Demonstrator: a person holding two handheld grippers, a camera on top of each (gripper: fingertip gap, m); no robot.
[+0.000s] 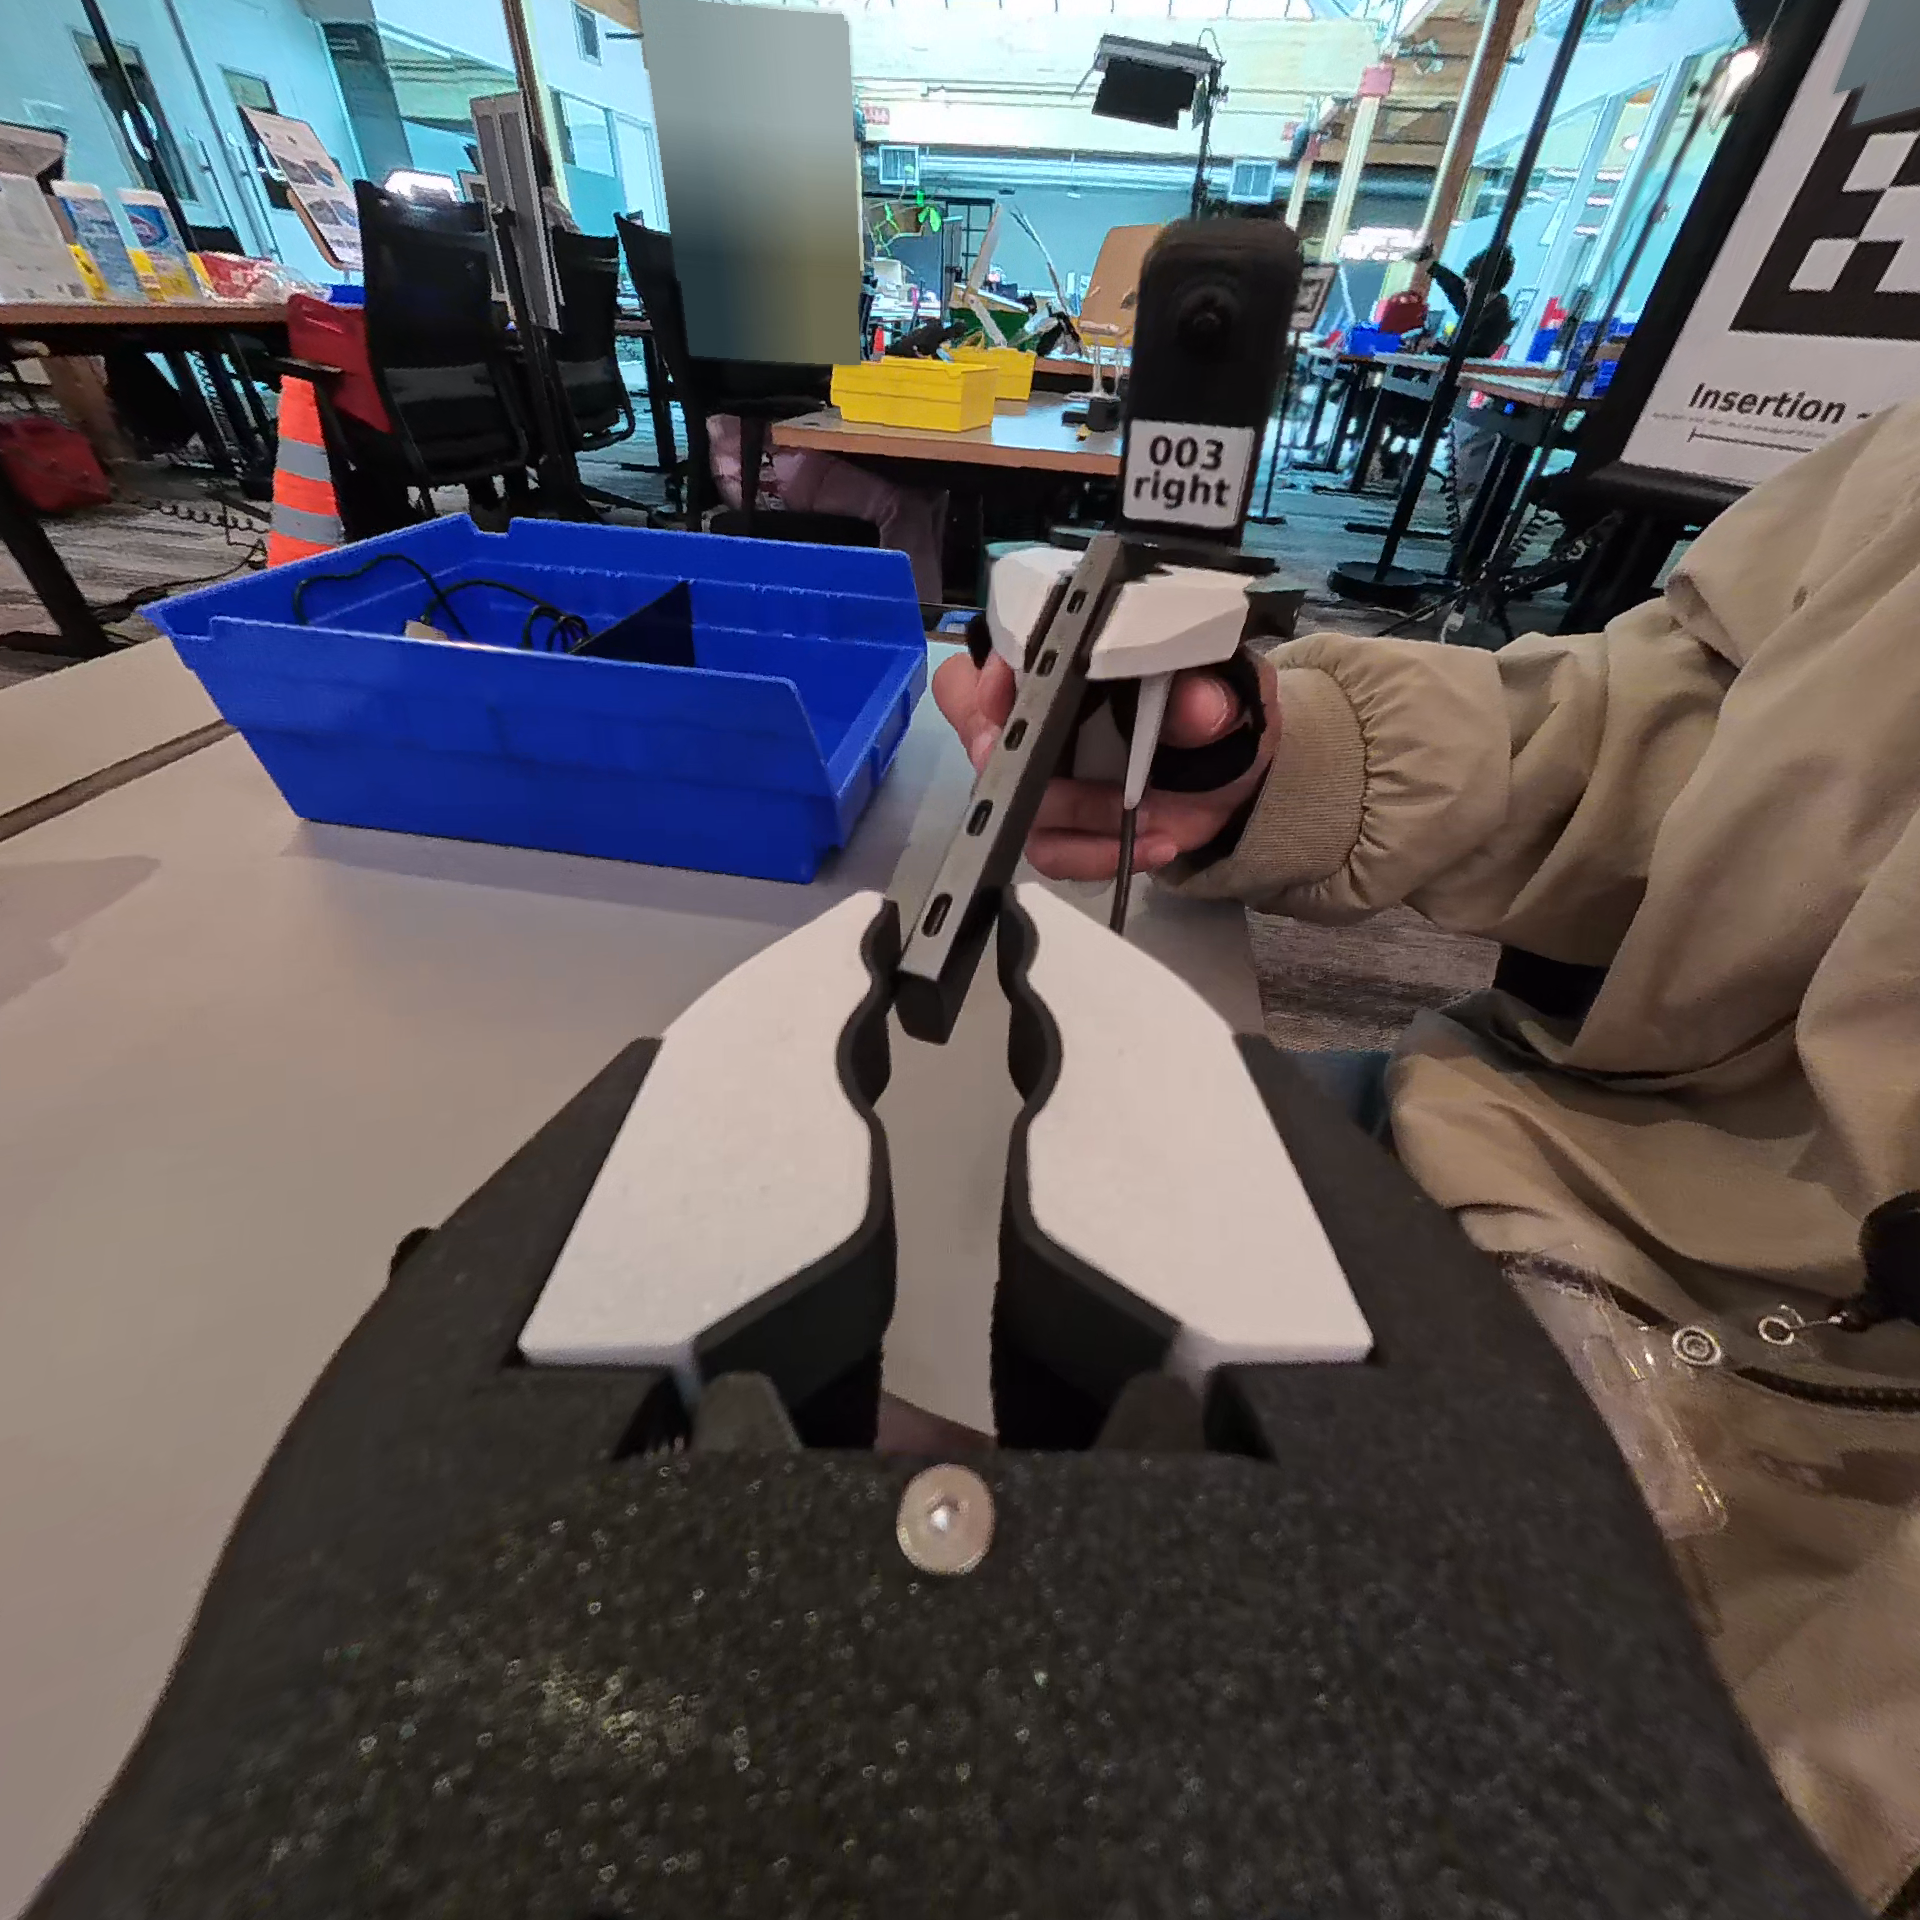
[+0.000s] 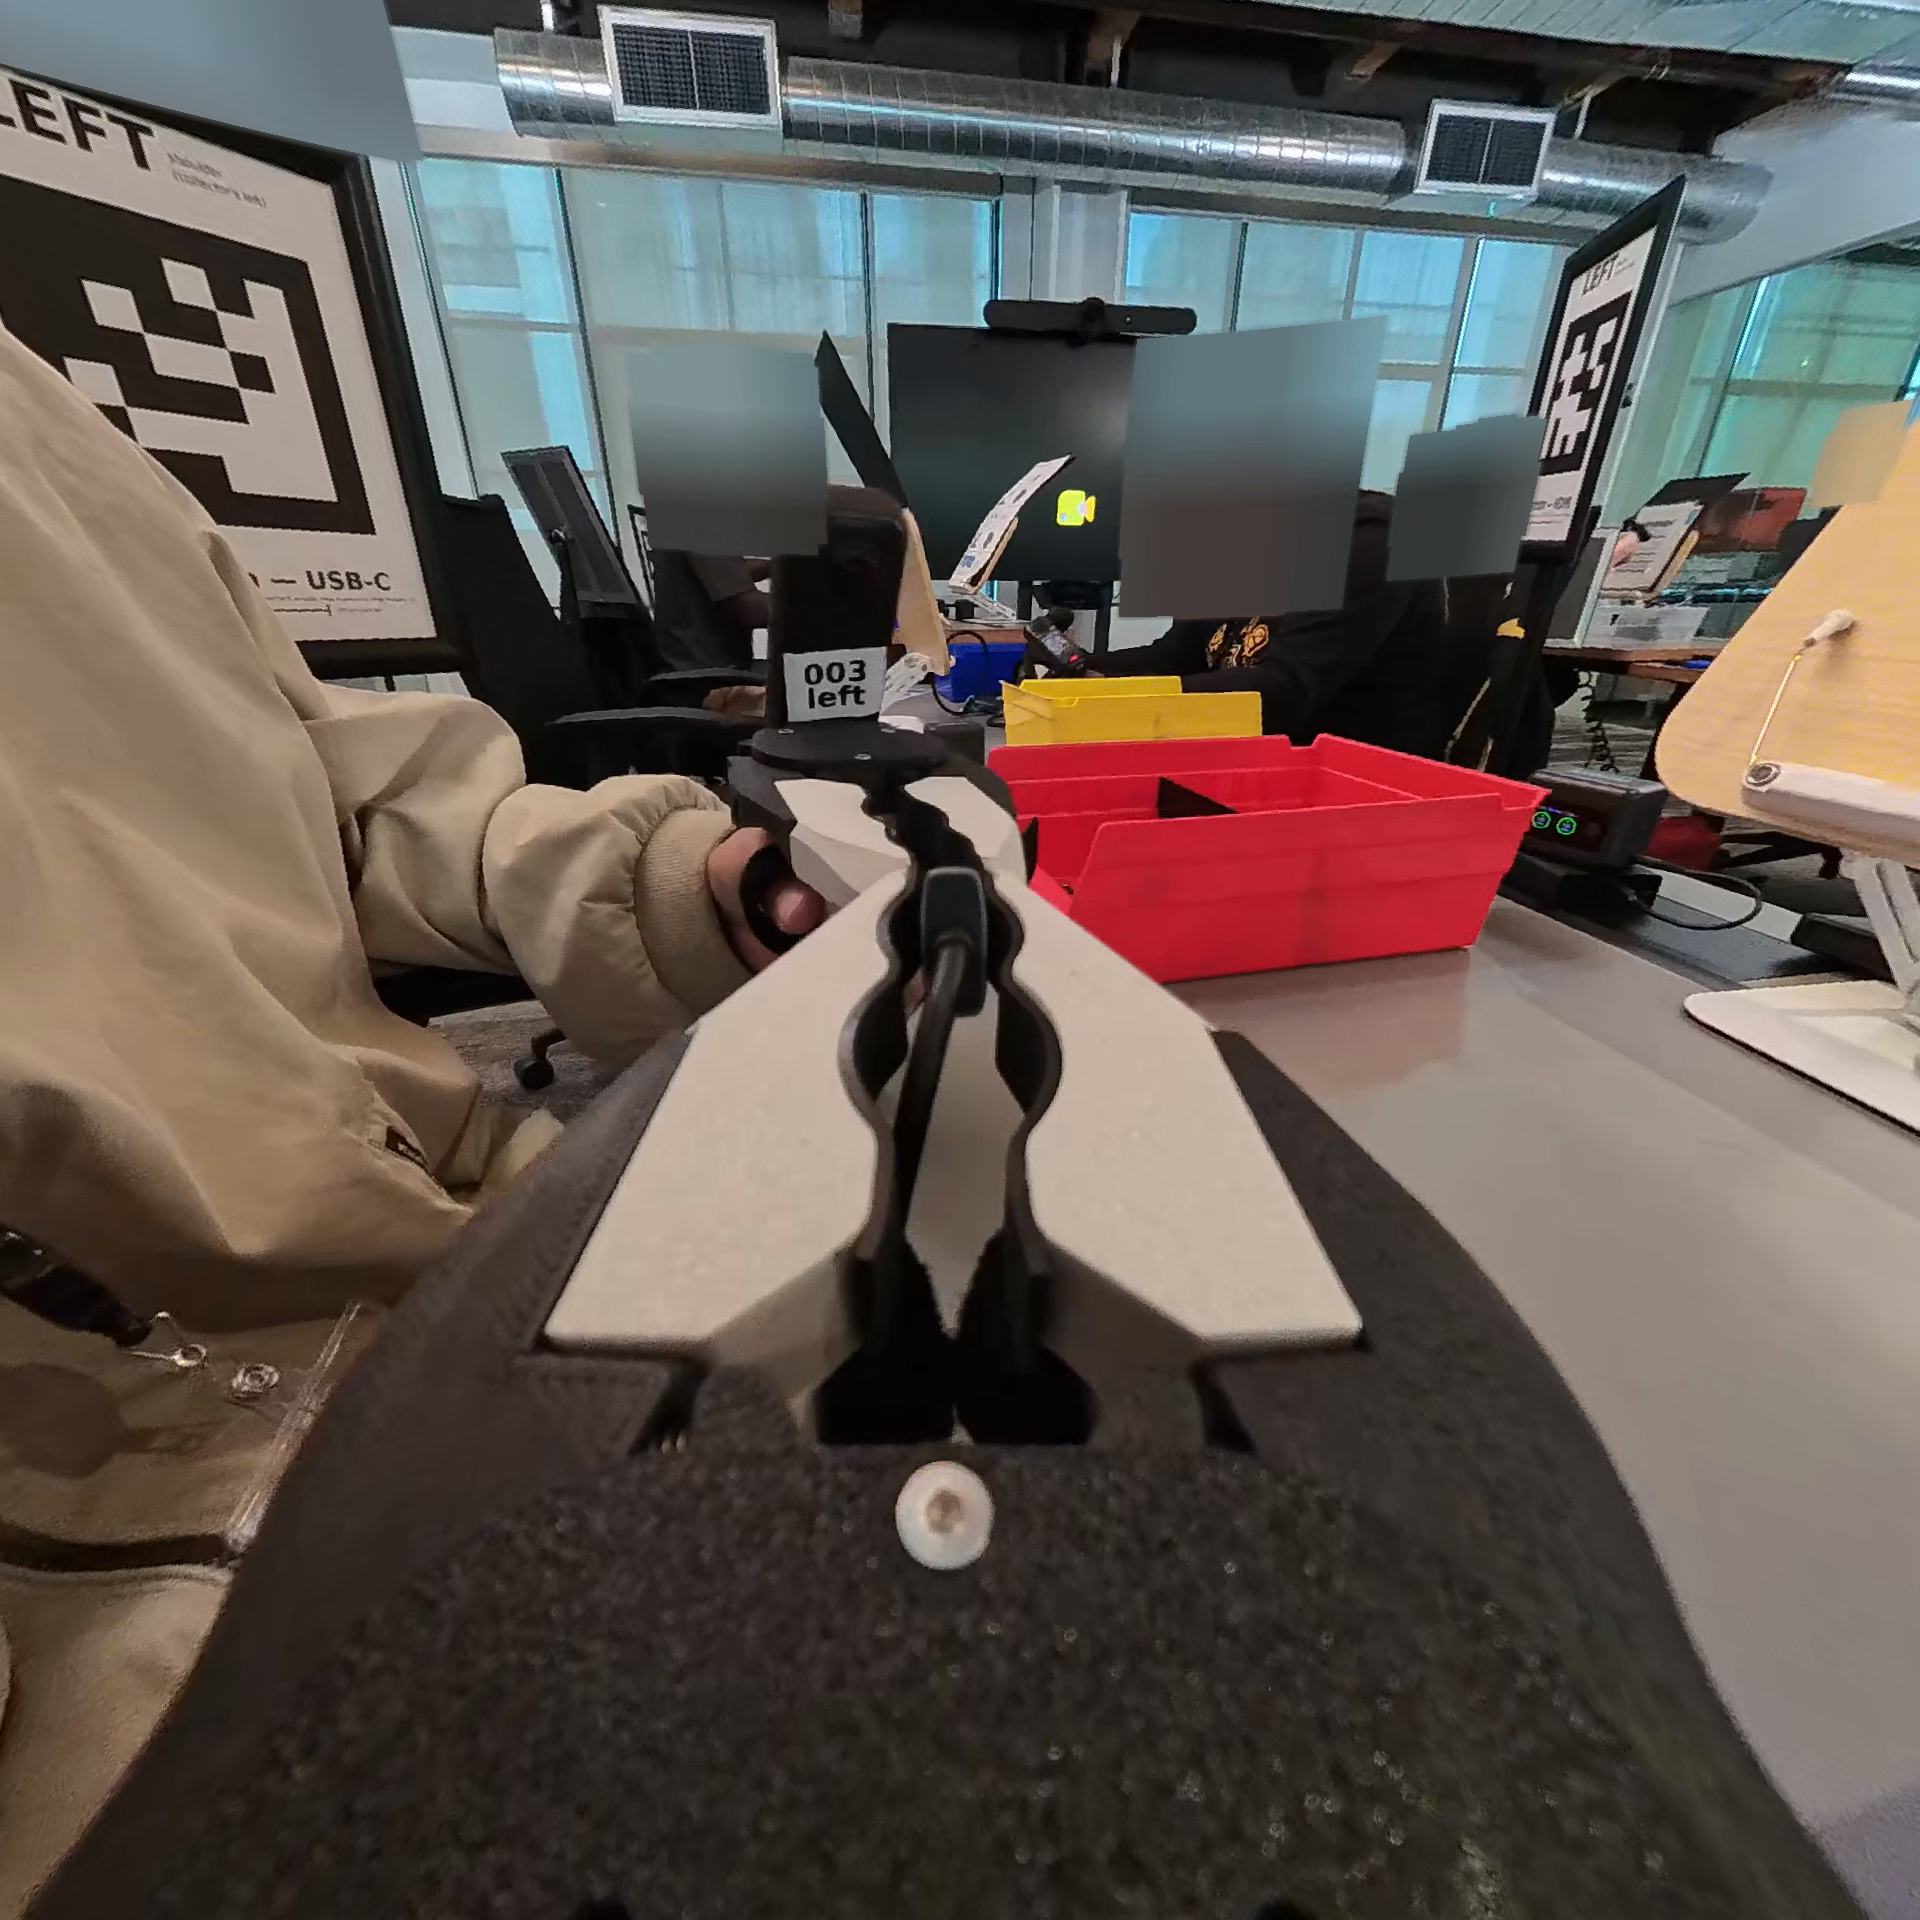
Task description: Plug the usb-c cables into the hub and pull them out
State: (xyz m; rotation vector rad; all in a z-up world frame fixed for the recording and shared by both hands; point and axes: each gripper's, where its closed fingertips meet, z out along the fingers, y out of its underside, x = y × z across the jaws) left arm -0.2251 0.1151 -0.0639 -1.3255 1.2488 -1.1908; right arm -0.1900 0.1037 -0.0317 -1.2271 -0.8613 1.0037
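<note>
An open workshop with desks, chairs and large windows is surrounding a grey table (image 1: 260,1039). A blue bin (image 1: 582,707) is sitting on the table in the left wrist view, with black cables (image 1: 468,608) lying inside it behind a dark divider. A red bin (image 2: 1278,862) is standing on the table in the right wrist view, a yellow bin (image 2: 1132,712) just behind it.

The left gripper (image 1: 940,971) is clamping the near end of the hub (image 1: 1013,769), a long black bar with a row of ports along one face, held above the table and tilting up and away. The right gripper (image 2: 951,935) is pinching the black plug of a usb-c cable (image 2: 930,1049), whose cord is trailing back between the fingers. In the left wrist view the plug appears to be meeting the far part of the hub, though the fingers are hiding the joint. A person's hand (image 1: 1101,769) in a beige sleeve (image 1: 1558,727) is gripping the right tool's handle.
</note>
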